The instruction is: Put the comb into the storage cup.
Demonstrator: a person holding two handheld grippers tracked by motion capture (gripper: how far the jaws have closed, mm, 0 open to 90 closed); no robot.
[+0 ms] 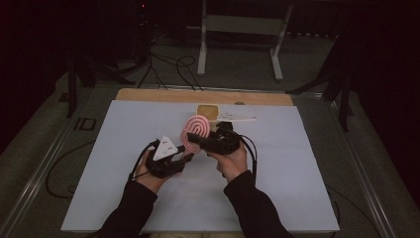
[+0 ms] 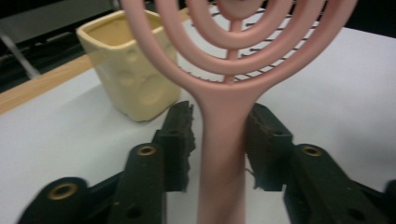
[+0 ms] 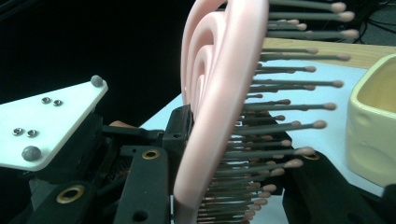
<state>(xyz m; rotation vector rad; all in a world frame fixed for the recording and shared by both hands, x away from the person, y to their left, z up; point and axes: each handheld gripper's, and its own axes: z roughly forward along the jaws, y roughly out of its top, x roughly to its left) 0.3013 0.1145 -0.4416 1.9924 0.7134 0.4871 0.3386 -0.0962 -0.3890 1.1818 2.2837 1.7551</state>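
Two grippers meeting on one pink plastic hairbrush with a looped, open-ring head and grey ball-tipped bristles [image 1: 196,130], held upright in the air above the white table sheet [image 1: 277,168], nearer its far edge than its near one and about midway between the side edges. Left gripper [image 2: 219,140] with jaws set narrowly either side of the handle, small gaps visible at both pads, so not yet clamped. Right gripper [image 3: 224,154] closed across the lower head, one jaw against the smooth pink back, the other buried among the bristles. Likely light and fairly stiff, though the thin rings may flex a little; smooth, glossy plastic, so probably slippery under a loose pinch. Best hold judged to be the solid handle just below the head, flat faces against the pads; bristle side soft and uneven, a poor seat for a jaw. Cream-yellow square ceramic cup [image 2: 128,65] standing just behind the brush near the far edge, beside a white flat object [image 1: 237,118] too small to identify. Plenty of open sheet toward the near edge and both sides; tightest room toward the cup and the wooden strip [image 1: 148,95] along the far edge.
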